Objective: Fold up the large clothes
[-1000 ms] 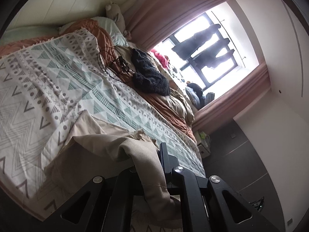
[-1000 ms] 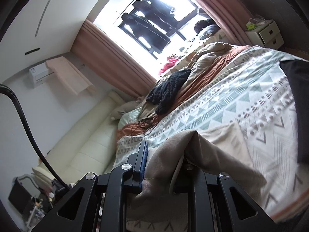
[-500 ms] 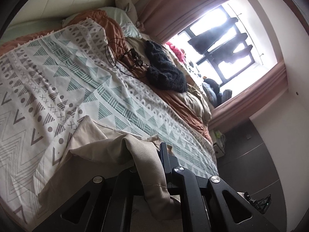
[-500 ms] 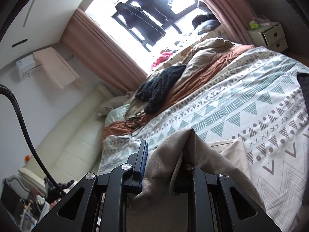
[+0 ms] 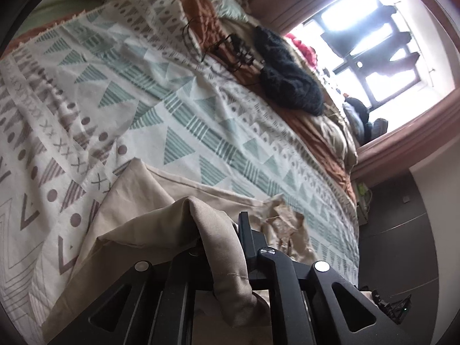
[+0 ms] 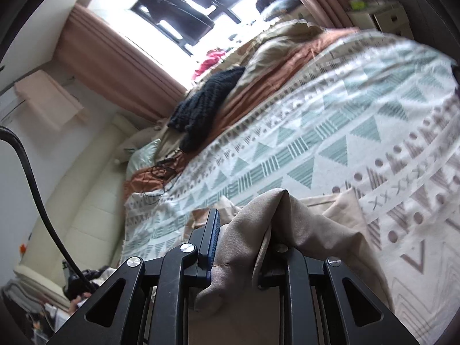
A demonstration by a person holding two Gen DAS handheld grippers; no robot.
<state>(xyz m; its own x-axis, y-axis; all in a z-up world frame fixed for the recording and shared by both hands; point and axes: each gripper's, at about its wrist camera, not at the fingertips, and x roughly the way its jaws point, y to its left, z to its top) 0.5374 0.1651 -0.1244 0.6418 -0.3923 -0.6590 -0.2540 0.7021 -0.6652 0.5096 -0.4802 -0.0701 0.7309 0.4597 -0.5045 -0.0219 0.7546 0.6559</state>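
The left gripper (image 5: 222,238) had a bunched fold of the beige garment (image 5: 161,224) between its jaws, and the cloth draped over one finger so fully that it hid that finger and the pad behind it; only the other finger (image 5: 244,230) stood clear. Its jaws were opening, yet the fold still sat pinched between them. The right gripper (image 6: 244,230) showed much the same: a blue-edged finger (image 6: 211,233) was plain, the opposite one lay buried under fabric, and its jaws were opening too, with the cloth still caught there.

The rest of the garment lay spread on the patterned blanket (image 5: 178,109) that covered the bed (its lower part ran out of both views beneath the gripper frames, so its full shape could not be made out). A crumpled patch of it (image 5: 284,221) lay beside the left gripper, too creased to identify.

Further up the bed a black knitted piece (image 5: 287,80) rested on an orange quilt (image 5: 325,135), beside a tangle of dark cables (image 5: 233,51). The window (image 5: 368,37) was blown out by glare, with dark shapes hanging before it. A small white cabinet (image 6: 382,20) stood blurred at the edge of the right view, its contents unreadable
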